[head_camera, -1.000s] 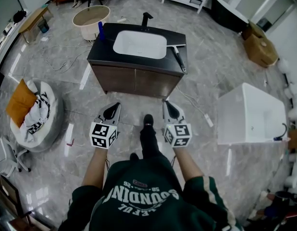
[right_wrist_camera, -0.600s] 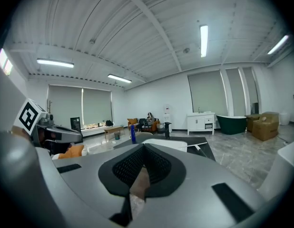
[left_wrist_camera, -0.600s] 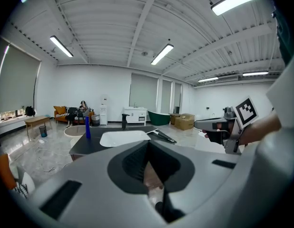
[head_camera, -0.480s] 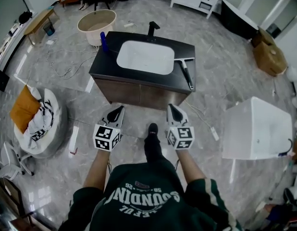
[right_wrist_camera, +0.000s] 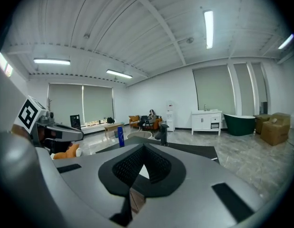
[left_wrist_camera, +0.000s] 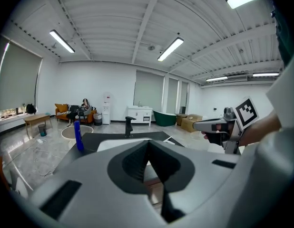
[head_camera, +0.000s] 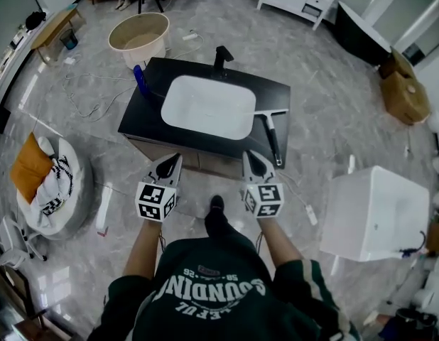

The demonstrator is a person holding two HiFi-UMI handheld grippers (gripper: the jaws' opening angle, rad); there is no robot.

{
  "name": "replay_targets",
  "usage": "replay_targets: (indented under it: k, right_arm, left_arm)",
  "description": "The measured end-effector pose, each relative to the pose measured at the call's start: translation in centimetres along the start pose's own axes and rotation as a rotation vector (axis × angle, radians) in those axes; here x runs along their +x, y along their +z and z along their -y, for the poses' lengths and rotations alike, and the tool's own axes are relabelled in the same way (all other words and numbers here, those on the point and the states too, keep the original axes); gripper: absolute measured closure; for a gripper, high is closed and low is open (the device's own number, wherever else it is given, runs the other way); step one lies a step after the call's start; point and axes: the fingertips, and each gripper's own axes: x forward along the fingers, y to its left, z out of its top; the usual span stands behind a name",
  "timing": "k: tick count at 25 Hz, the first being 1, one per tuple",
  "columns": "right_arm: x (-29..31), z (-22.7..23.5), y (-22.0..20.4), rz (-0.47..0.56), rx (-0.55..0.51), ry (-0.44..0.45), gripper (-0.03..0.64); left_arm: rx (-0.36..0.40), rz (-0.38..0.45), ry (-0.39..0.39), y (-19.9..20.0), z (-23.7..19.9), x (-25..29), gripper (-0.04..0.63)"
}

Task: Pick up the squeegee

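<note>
Squeegee (head_camera: 272, 135) is lying on the black vanity top (head_camera: 138, 116), just right of the white basin (head_camera: 205, 106), handle pointing toward the person. Left gripper (head_camera: 170, 161) is hovering at the vanity's near edge, jaws pressed together, nothing between them. Right gripper (head_camera: 251, 157) is hovering near the squeegee handle, not touching it, jaws likewise closed and empty.

Left claw (head_camera: 172, 160) and right claw (head_camera: 248, 156) are held out level with each other, side by side, tips tilted slightly down. Both have their jaws pressed together, empty, just short of the tabletop's (head_camera: 143, 114) near edge.
</note>
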Motion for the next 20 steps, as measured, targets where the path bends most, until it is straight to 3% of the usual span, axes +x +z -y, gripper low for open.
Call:
replay_targets:
  k: [9,20]
  right_arm:
    - [8.0,6.2,4.0,0.017,-0.038,0.024,0.615]
    - [11.4,7.9,6.4,0.033,-0.038,0.003,0.615]
  left_arm:
    - [0.013,0.003,0.019,4.8,-2.7,9.6,0.594]
    - [0.047,0.014,-0.080,7.9,-3.7,15.9,0.594]
